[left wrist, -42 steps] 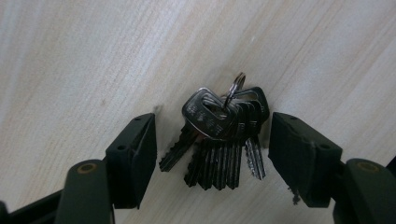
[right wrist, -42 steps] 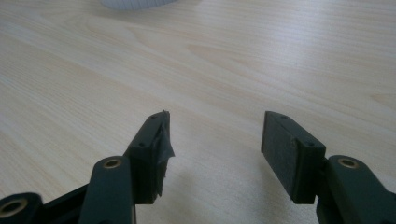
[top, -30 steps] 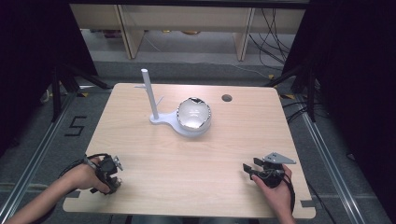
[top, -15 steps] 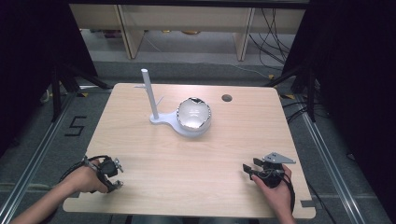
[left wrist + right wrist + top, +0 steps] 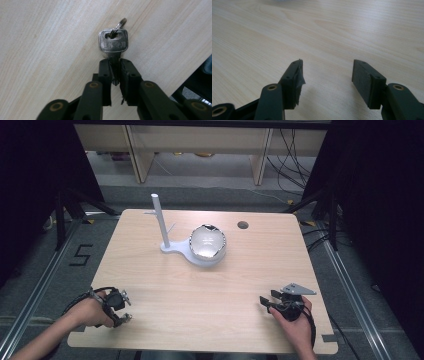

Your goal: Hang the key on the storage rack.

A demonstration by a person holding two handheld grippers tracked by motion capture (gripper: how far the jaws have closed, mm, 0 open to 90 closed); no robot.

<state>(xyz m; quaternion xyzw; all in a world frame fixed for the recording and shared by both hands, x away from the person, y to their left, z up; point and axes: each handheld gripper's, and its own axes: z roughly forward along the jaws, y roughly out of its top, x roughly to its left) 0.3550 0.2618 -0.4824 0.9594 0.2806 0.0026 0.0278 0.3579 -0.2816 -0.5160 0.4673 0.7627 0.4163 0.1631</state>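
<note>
Sliding outward and back toward the near left corner of the pale wooden table [image 5: 165, 285] since the earlier frames: left gripper [image 5: 121, 306], now sitting closer to the table's edge than a second ago, with the left hand [image 5: 92, 312] wrapped around it and the forearm coming in from the bottom left

Pinching a small silver metal key [image 5: 113, 45] by its blade, jaws of the left gripper [image 5: 114, 72] closed tight on it with only the blade between the pads; key head pointing away from the camera, bearing stamped characters too small to read, and carrying a thin metal split ring [image 5: 120, 24] through its hole; key hanging just above or against the wood grain, cannot tell which

Resting near the front right of the table, well apart from the left one: right gripper [image 5: 267, 301], held by the right hand [image 5: 295, 320], grey three-cornered plate on top; in the right gripper view, right gripper [image 5: 327, 72] standing wide open, nothing between the black pads, bare wood showing through the gap

Standing toward the far middle of the table: white stand with an upright post [image 5: 159, 222] and, on its base just beside the post, a shiny rounded silver bowl-like object [image 5: 207, 242]; small dark round hole [image 5: 243, 225] lying in the tabletop behind it
</note>
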